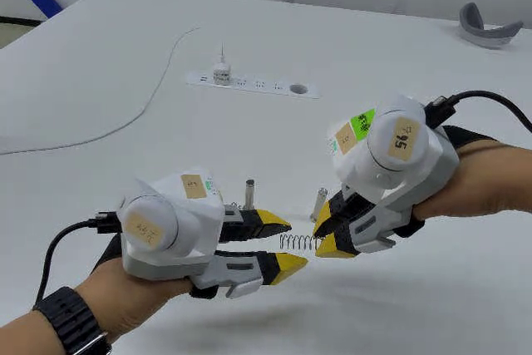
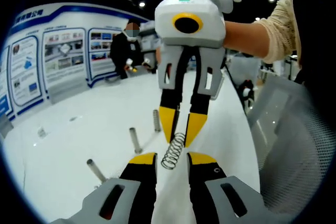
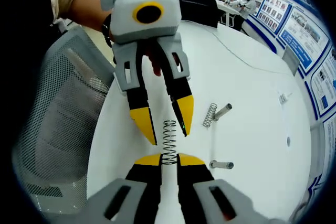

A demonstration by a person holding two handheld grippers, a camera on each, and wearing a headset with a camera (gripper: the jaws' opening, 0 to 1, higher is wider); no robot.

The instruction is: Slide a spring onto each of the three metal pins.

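L tongs (image 1: 293, 243) open, jaws astride free end of spring (image 1: 301, 243); R tongs (image 1: 322, 233) clamp its other end. Handover step, I reckon; next: line bore up w/ pin (image 1: 248, 193).

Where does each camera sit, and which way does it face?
Head view: on the person's head, facing down over the workbench; left hand, right hand, left claw, right claw show.
Left gripper view: on the left claw, facing the right claw and three pins; own open jaws below.
Right gripper view: on the right claw, facing the left claw; own jaws grip the spring.
Shared: the spring between the claws.
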